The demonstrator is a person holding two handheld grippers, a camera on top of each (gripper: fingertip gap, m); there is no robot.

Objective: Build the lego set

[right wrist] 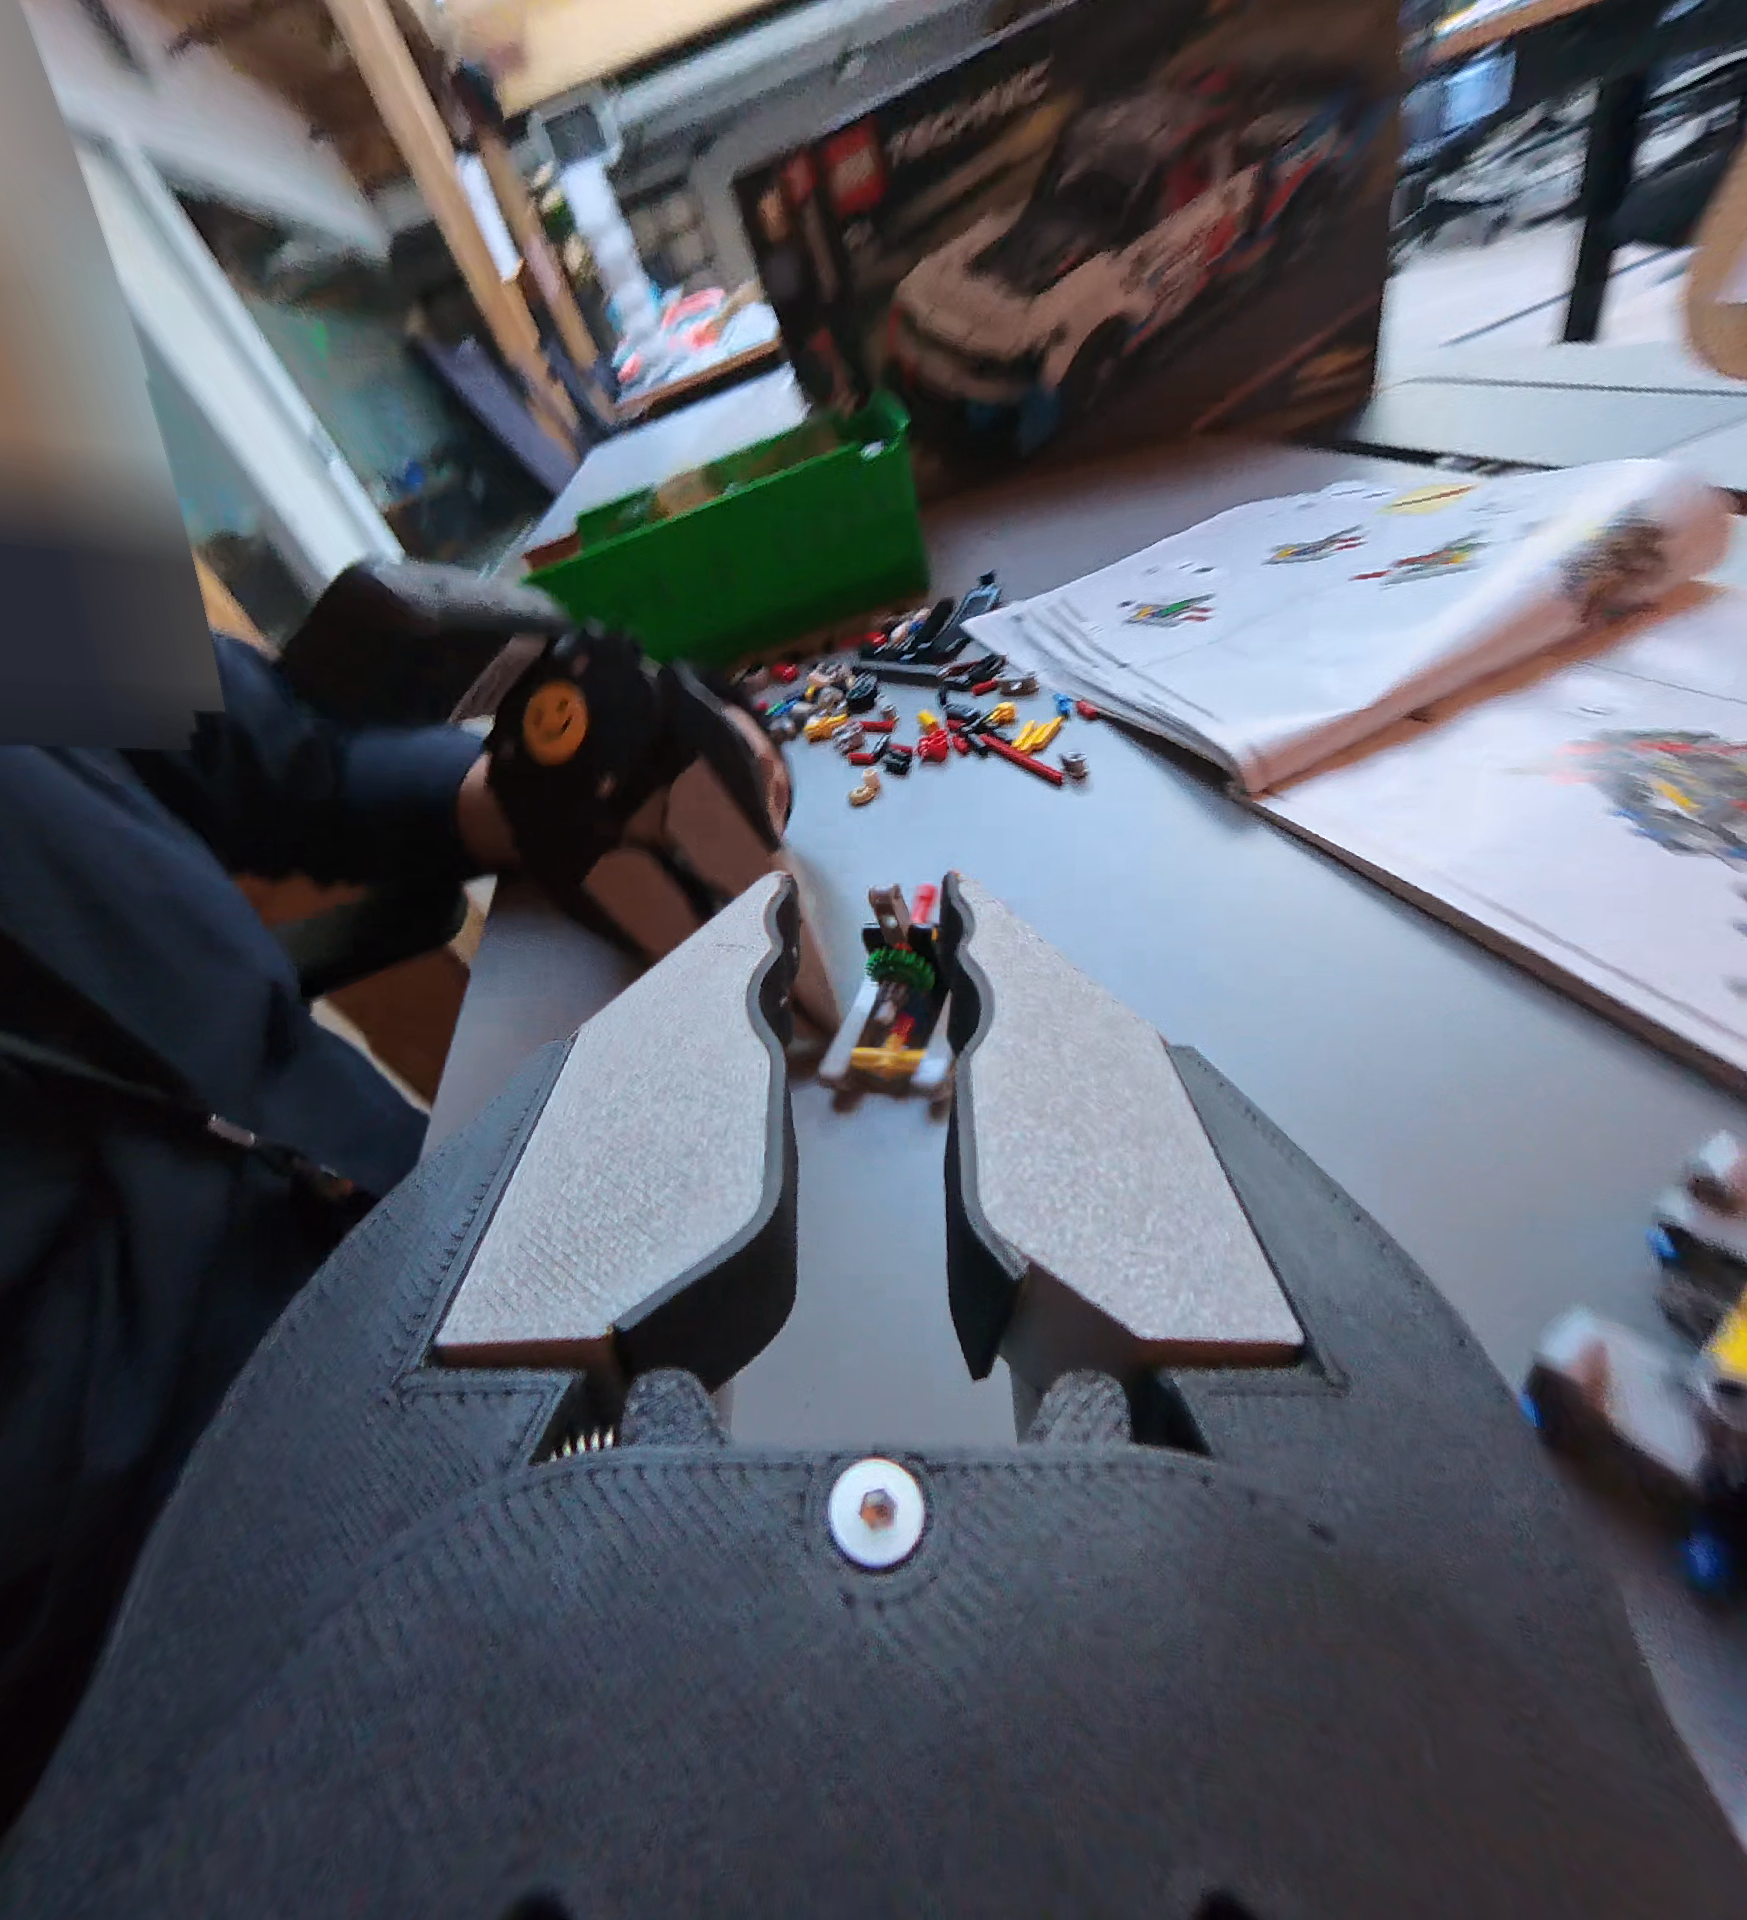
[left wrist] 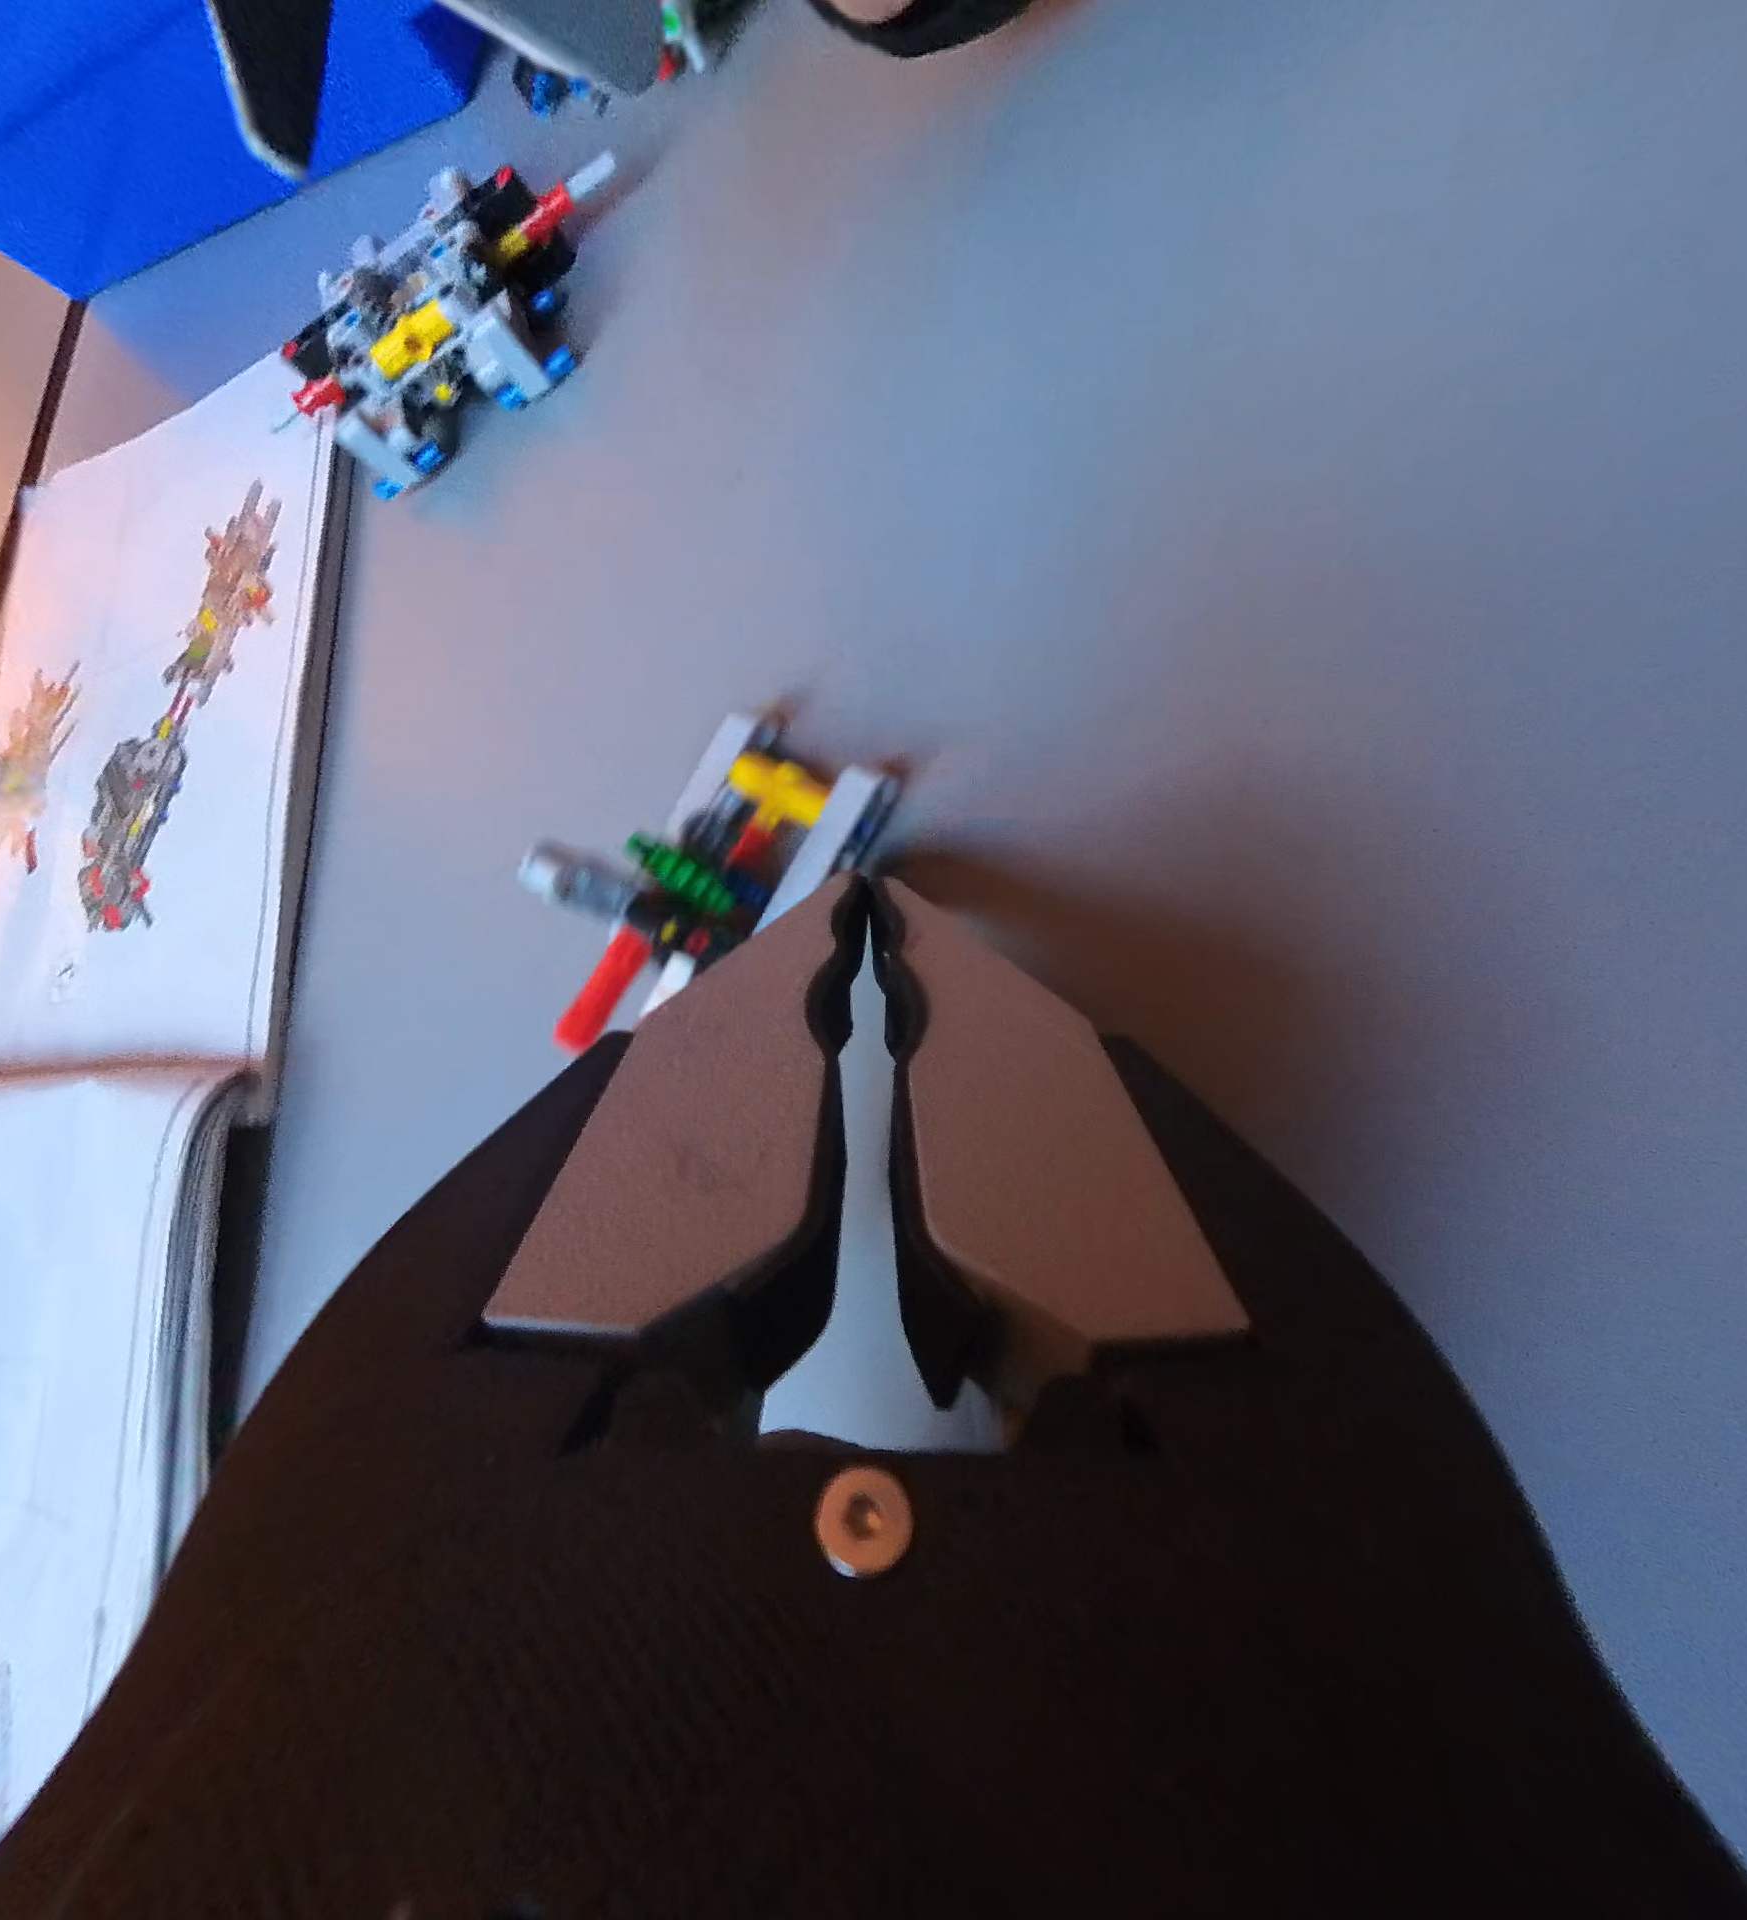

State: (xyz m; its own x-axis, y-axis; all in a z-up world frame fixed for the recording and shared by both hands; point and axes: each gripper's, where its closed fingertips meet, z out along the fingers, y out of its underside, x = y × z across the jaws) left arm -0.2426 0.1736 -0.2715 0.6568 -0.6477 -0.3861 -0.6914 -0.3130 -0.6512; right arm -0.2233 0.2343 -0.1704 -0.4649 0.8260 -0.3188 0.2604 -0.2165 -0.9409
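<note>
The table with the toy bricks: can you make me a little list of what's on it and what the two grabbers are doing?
surface: grey table
left gripper: shut, empty, tips beside small brick assembly
right gripper: open, small brick assembly between its fingers, not gripped
bigger brick model: farther off
loose pieces: scattered
instruction book: open
green bin: behind pieces

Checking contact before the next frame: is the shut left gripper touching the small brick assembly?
Cannot tell. In the left wrist view the left gripper tips, shut, meet the assembly's grey beam in the image, but blur hides any contact or gap.
</note>
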